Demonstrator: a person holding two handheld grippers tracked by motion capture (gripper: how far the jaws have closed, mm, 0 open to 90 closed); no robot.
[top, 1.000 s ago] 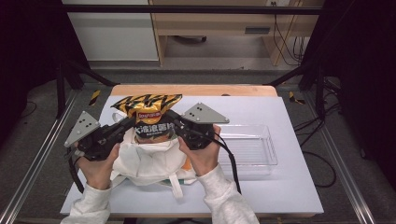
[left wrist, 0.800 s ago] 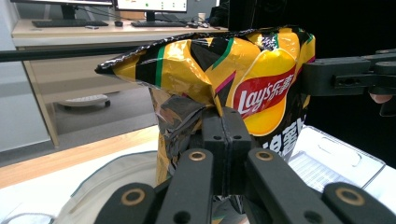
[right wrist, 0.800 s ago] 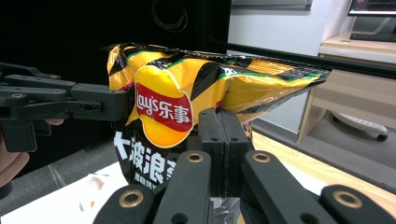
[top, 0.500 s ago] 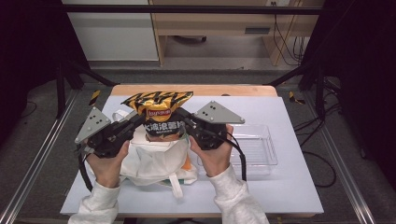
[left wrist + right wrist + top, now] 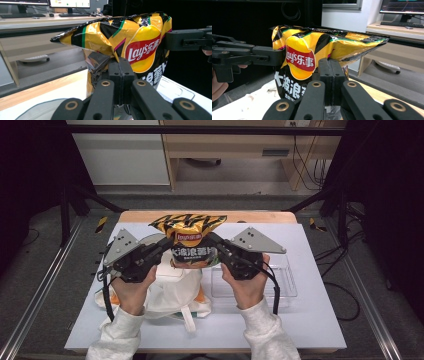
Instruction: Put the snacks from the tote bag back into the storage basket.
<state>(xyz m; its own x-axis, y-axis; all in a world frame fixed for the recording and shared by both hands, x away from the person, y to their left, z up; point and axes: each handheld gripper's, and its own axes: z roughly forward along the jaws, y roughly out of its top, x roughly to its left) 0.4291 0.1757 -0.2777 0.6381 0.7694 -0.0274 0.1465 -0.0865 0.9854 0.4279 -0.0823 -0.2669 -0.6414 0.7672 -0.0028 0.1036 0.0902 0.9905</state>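
Pinching chip bag point(image 5: 189, 240) edges midair

Left gripper point(image 5: 161, 251) and right gripper point(image 5: 216, 249) — matt black linkage bodies, each topped by a grey three-cornered plate with small dark holes. In the gripper views, the flat black jaws carry brass-ringed pivot pins and small dark screw recesses. A black cable trails from each gripper — looping past the wrist. Both forearms wear pale grey-white knit sleeves with ribbed cuffs.
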